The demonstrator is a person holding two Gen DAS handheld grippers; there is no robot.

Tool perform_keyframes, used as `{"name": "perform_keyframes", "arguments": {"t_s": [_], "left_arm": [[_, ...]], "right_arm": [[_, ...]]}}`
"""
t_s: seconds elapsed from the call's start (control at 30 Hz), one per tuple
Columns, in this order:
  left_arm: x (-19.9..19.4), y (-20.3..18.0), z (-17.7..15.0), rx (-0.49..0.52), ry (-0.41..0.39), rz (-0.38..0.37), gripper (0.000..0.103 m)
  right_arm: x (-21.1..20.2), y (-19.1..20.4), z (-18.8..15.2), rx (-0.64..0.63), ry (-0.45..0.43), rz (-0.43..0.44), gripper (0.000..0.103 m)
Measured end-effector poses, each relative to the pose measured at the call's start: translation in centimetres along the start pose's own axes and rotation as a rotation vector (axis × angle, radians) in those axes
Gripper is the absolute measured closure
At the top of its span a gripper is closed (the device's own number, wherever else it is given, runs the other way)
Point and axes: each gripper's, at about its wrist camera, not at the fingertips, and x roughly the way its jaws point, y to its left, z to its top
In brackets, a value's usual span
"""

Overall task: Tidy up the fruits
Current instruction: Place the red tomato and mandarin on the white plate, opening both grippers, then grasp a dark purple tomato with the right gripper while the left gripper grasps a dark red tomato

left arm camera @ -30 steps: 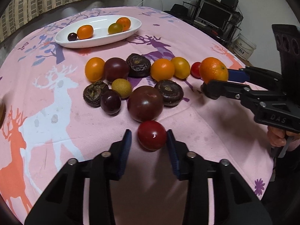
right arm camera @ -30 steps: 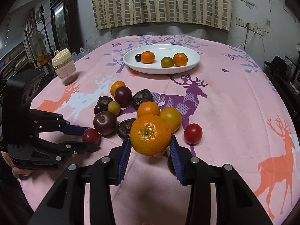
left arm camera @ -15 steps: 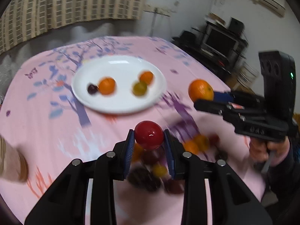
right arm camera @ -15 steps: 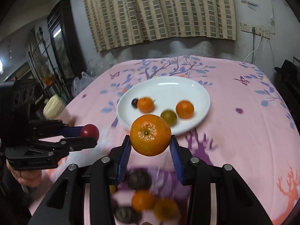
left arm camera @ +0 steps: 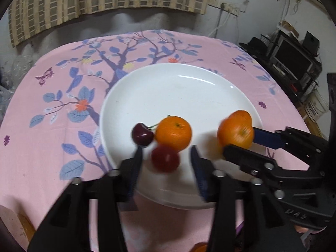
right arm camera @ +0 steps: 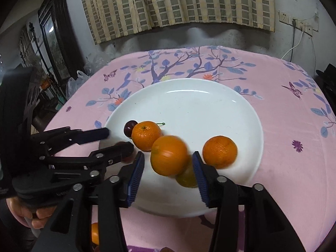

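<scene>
A white plate (left arm camera: 189,88) (right arm camera: 199,107) lies on the pink tablecloth. My left gripper (left arm camera: 167,163) is open over its near rim; a blurred red fruit (left arm camera: 165,161) is loose between the fingers, apart from both pads. My right gripper (right arm camera: 169,162) is open too; a blurred orange (right arm camera: 169,155) (left arm camera: 235,133) is free between its fingers. On the plate lie a dark cherry (left arm camera: 142,134) (right arm camera: 129,127), an orange (left arm camera: 173,132) (right arm camera: 146,134), a second orange (right arm camera: 219,151) and a yellow-green fruit (right arm camera: 186,176), half hidden.
The pink tablecloth (left arm camera: 52,138) with tree and butterfly print surrounds the plate. An orange fruit (right arm camera: 95,233) shows on the cloth below my right gripper. A striped curtain (right arm camera: 174,6) hangs at the back wall. Shelves with a monitor (left arm camera: 294,58) stand at the right.
Both grippers moved forward over the plate and opened. The red fruit left the left gripper's pads and the orange left the right gripper's pads; both are blurred in motion.
</scene>
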Motion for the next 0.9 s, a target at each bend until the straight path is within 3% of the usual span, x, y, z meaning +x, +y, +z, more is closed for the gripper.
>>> {"name": "perform_keyframes", "arguments": {"t_s": [0.07, 0.2, 0.47, 0.67, 0.8, 0.9], "left_arm": [[-1.5, 0.7, -0.3, -0.029, -0.035, -0.018, 0.022], [-5.6, 0.9, -1.9, -0.050, -0.078, -0.057, 0.012], [-12.1, -2.1, -9.9, 0.047, -0.146, -0.010, 0.005], [-12.7, -1.4, -14.7, -0.023, -0.140, -0.009, 0.005], [-13.0, 0.3, -16.2, -0.100, -0.127, -0.020, 0.005], [-13.2, 1.2, -16.5, -0.137, -0.129, -0.017, 0.005]], "right_arm": [[-2.3, -0.2, -0.7, 0.002, -0.032, 0.009, 0.046], [-7.2, 0.2, -4.0, -0.041, -0.094, 0.016, 0.041], [-12.9, 2.3, -11.9, -0.089, -0.110, 0.057, 0.031], [-11.9, 4.0, -16.2, -0.116, 0.017, 0.105, 0.030], [-10.8, 4.7, -17.6, -0.142, 0.079, 0.079, 0.031], [-10.2, 5.0, -17.8, -0.148, 0.107, 0.076, 0.037]]}}
